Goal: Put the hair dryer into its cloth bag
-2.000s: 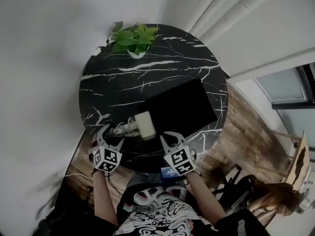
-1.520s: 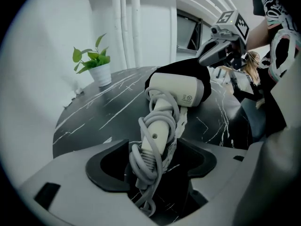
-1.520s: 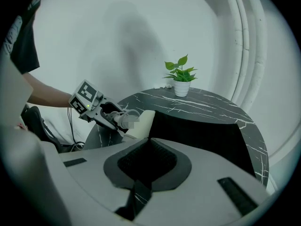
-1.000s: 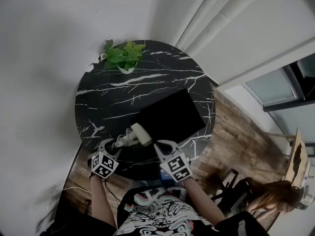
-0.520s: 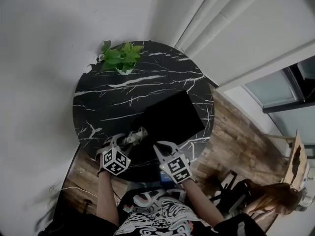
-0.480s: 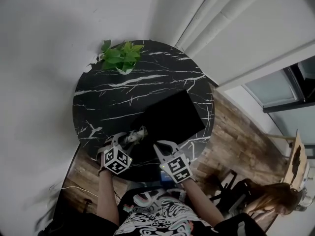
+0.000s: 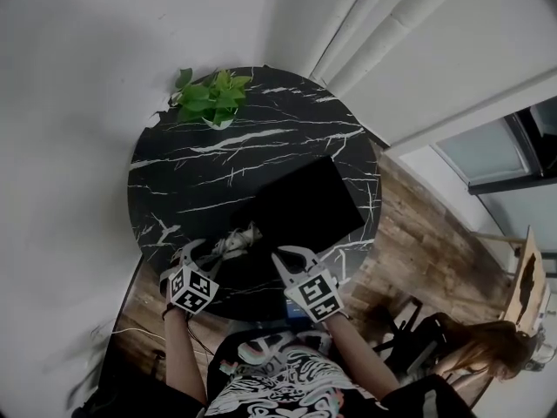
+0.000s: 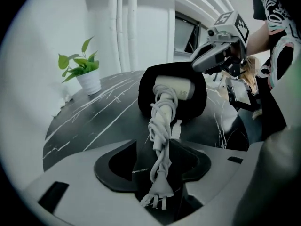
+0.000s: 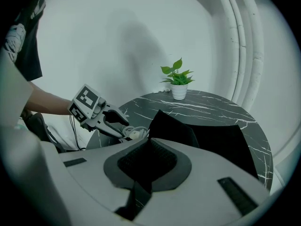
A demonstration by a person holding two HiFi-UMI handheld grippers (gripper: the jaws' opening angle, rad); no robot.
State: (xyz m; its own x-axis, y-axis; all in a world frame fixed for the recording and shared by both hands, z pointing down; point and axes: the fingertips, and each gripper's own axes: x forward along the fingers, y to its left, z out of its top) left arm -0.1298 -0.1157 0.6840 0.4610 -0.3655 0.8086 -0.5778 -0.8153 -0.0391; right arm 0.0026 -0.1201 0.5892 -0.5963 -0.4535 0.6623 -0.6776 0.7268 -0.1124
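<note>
The black cloth bag point(image 7: 305, 203) lies on the round marble table point(image 7: 187, 168). The white hair dryer point(image 8: 175, 86) sits inside the bag's mouth, and only its body end shows. Its bundled white cord point(image 8: 160, 119) trails out toward me, with the plug point(image 8: 157, 196) lying between the jaws of my left gripper point(image 8: 157, 175). Those jaws are opening and do not press on it. My right gripper point(image 8: 201, 64) is shut on the upper rim of the bag's mouth and holds it up. Black cloth point(image 9: 164, 124) rises from its jaws in the right gripper view.
A potted green plant point(image 7: 211, 94) stands at the table's far left edge. A white wall and pipes point(image 7: 383, 16) lie behind the table. Wooden floor point(image 7: 418, 242) shows to the right. Both grippers point(image 7: 204, 252) point(image 7: 283, 258) hover at the near table edge.
The dryer's white body, outside the bag's mouth earlier, is now inside with only the cord showing. My left gripper pushed in toward the bag, then drew back left. The right gripper stayed put.
</note>
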